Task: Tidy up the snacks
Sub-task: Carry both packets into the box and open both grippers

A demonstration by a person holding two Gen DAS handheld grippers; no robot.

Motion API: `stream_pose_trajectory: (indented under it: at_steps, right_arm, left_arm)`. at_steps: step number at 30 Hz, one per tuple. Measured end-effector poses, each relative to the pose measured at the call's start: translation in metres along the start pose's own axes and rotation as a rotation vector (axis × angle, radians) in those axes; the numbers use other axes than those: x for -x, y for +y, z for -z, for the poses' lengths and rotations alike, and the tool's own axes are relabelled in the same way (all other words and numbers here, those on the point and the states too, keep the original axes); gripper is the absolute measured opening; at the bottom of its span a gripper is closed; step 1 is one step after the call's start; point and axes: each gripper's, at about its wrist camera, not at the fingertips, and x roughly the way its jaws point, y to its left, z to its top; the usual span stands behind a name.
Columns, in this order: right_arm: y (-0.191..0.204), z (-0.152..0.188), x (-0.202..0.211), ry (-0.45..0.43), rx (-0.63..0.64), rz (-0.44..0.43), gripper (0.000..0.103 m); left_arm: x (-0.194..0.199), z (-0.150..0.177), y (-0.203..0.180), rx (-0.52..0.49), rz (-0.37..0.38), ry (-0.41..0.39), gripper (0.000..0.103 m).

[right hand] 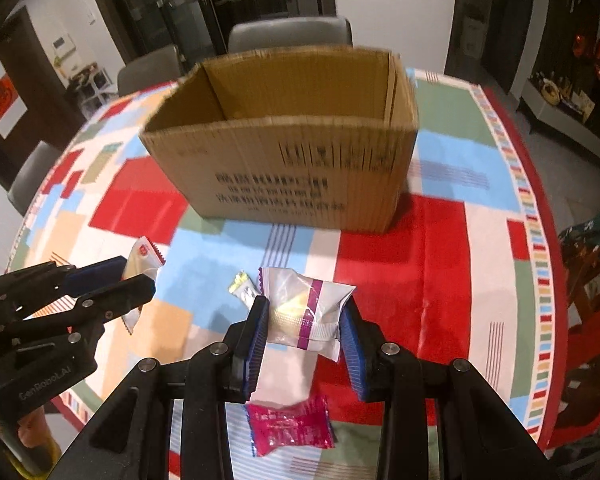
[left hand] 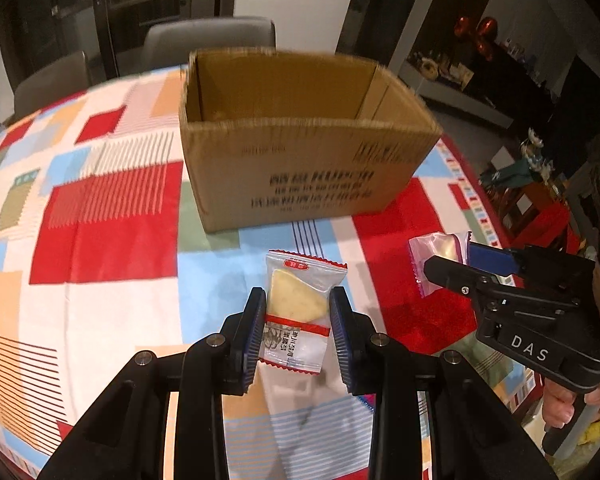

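Observation:
An open cardboard box (left hand: 300,152) stands upright on the patterned tablecloth ahead of both grippers; it also shows in the right wrist view (right hand: 284,168). My left gripper (left hand: 299,312) is shut on a clear red-trimmed snack packet (left hand: 300,312) with a pale wedge inside, held above the table. My right gripper (right hand: 304,320) is shut on a clear purple-striped snack packet (right hand: 308,312). The right gripper (left hand: 452,268) appears at the right of the left wrist view, and the left gripper (right hand: 140,276) at the left of the right wrist view.
A magenta candy packet (right hand: 290,426) lies on the cloth below my right gripper. A small yellow-white sachet (right hand: 242,286) lies just left of its fingers. Grey chairs (right hand: 288,34) stand behind the round table (right hand: 440,240). A dark sideboard (left hand: 500,80) with ornaments is at the right.

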Motion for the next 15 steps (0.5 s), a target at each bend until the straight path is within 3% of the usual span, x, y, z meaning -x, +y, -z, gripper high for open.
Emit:
stream_pose_trajectory:
  at_steps: [15]
  right_arm:
    - [-0.001, -0.034, 0.048, -0.154, -0.027, -0.030, 0.036]
  left_arm:
    - [0.045, -0.034, -0.013, -0.037, 0.003, -0.123, 0.032]
